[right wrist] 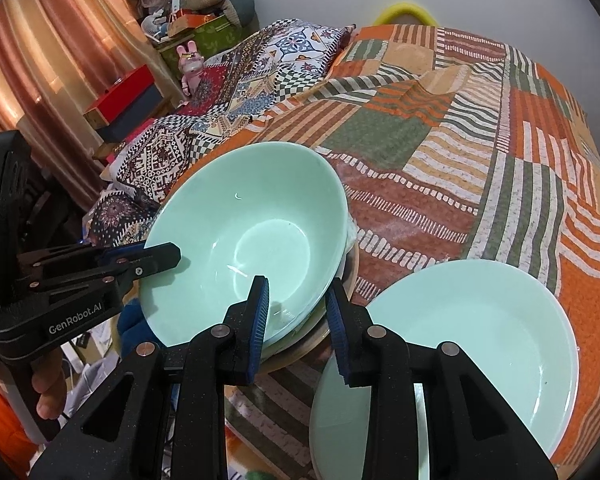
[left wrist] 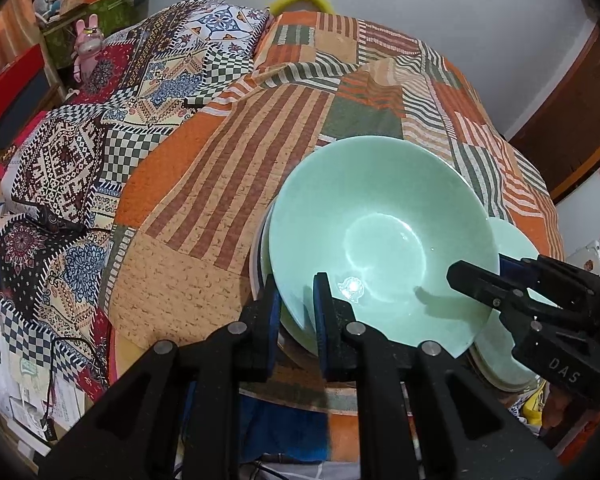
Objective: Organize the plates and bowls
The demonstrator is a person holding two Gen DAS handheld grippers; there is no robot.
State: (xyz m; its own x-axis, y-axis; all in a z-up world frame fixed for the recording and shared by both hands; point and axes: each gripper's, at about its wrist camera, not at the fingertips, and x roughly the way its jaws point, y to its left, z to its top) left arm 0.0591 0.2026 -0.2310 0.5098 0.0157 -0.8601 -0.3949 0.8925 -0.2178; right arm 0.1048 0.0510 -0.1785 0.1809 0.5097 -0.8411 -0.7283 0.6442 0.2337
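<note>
A pale green bowl (right wrist: 252, 236) sits tilted atop stacked dishes on the bed; a matching green plate (right wrist: 472, 344) lies just beside it, at its four o'clock.

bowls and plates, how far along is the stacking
Done: the green bowl sits on a stack of dishes. In hand: the left tool pinches its rim; the right tool straddles the opposite rim, pads apart. Left: the green plate lies separately beside the stack.
</note>
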